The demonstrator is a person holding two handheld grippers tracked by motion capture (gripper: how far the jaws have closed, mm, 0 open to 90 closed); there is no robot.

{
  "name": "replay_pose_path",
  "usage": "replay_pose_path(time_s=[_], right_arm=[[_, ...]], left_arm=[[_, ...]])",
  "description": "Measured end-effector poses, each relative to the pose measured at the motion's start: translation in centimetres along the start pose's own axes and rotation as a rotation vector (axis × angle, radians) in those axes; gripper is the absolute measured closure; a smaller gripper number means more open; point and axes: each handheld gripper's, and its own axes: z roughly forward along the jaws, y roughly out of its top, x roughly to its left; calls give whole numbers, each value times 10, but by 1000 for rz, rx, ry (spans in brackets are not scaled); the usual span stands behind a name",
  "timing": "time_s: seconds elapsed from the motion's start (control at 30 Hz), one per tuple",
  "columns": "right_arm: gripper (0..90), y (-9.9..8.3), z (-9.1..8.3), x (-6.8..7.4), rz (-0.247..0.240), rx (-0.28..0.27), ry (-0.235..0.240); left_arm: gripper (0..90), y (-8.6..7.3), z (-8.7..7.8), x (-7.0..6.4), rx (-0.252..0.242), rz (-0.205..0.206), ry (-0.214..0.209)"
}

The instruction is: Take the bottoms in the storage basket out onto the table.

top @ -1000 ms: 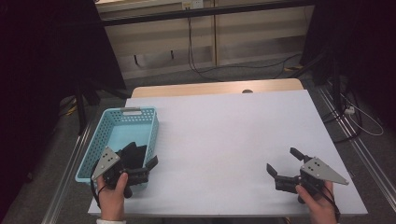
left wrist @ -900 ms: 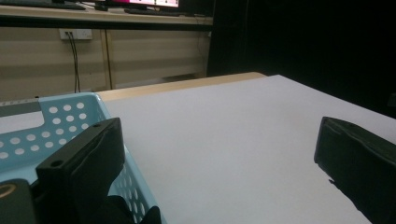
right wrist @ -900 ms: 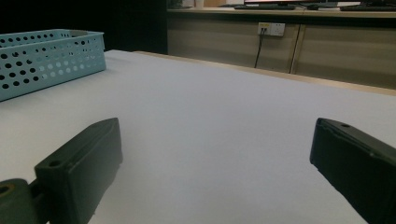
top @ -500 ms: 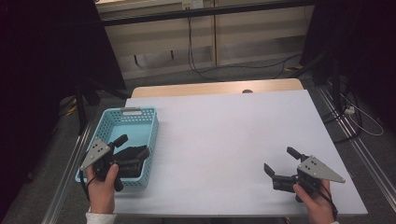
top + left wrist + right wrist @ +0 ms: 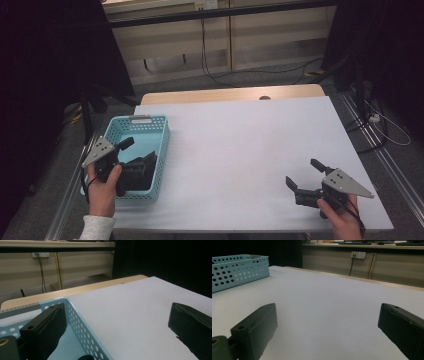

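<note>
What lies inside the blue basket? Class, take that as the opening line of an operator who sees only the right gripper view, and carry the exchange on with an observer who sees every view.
Observer: The basket has something dark at its near end. I cannot tell what it is.
Operator: Where are the left tongs?
Observer: The left tongs are open astride the basket's right wall, with one jaw inside the basket and the other over the white table.
</note>
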Motion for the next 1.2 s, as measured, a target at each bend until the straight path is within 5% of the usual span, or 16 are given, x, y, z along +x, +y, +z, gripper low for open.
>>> replay_pose_path(time_s=[0.97, 1.07, 1.2], right_arm=[[18, -3, -4, -1, -5, 22, 7], [18, -3, -4, -1, -4, 21, 11], [18, -3, -4, -1, -3, 24, 11]], left_arm=[[32, -1, 9, 34, 139, 49, -24], [38, -7, 11, 43, 199, 71, -60], [46, -10, 12, 49, 217, 58, -80]])
